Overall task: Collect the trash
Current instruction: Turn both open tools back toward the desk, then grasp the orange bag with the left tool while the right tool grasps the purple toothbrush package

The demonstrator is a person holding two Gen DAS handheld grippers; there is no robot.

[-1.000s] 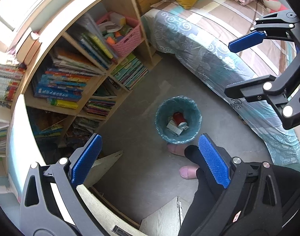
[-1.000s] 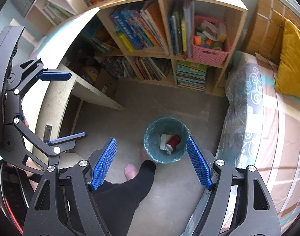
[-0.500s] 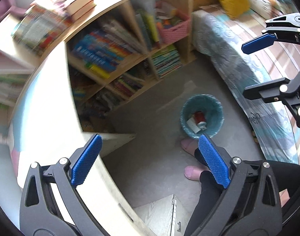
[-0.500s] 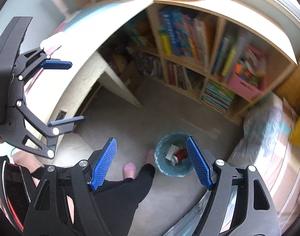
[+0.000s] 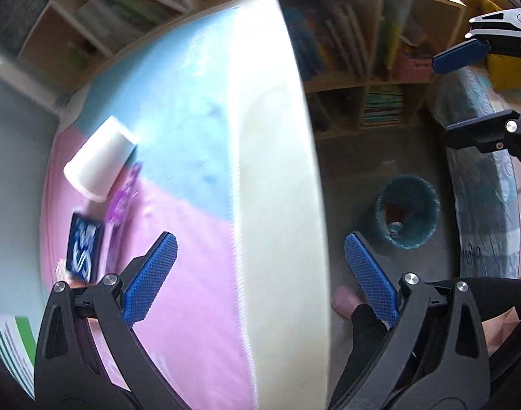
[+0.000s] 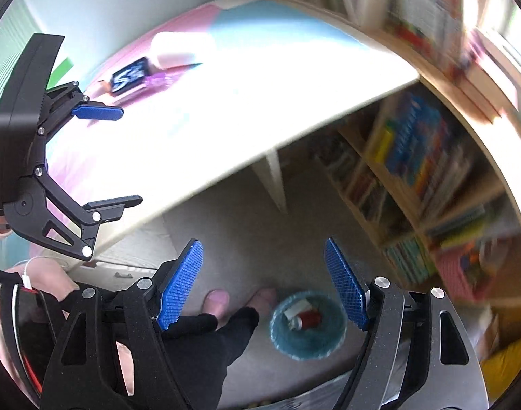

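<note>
A teal trash bin point(image 5: 408, 216) stands on the grey floor by the bed; in the right wrist view the bin point(image 6: 308, 345) holds a red can point(image 6: 310, 318) and a white carton. On the pink and blue desk mat point(image 5: 178, 177) lie a tipped white paper cup point(image 5: 96, 159), a dark blue packet point(image 5: 82, 247) and a purple wrapper point(image 5: 122, 198). The cup point(image 6: 181, 49) and packet point(image 6: 128, 76) also show in the right wrist view. My left gripper point(image 5: 257, 275) is open and empty above the desk edge. My right gripper point(image 6: 262, 285) is open and empty above the floor.
A wooden bookshelf point(image 6: 424, 171) full of books lines the wall, with a pink basket point(image 6: 465, 270) low down. A bed with a patterned cover point(image 5: 482, 184) is beside the bin. The person's slippered feet point(image 6: 219, 299) stand near the bin. The view is motion-blurred.
Both grippers have swung left and up, from over the bin and floor toward the desk. The desk top with cup, packet and wrapper has come into view. Both stay open.
</note>
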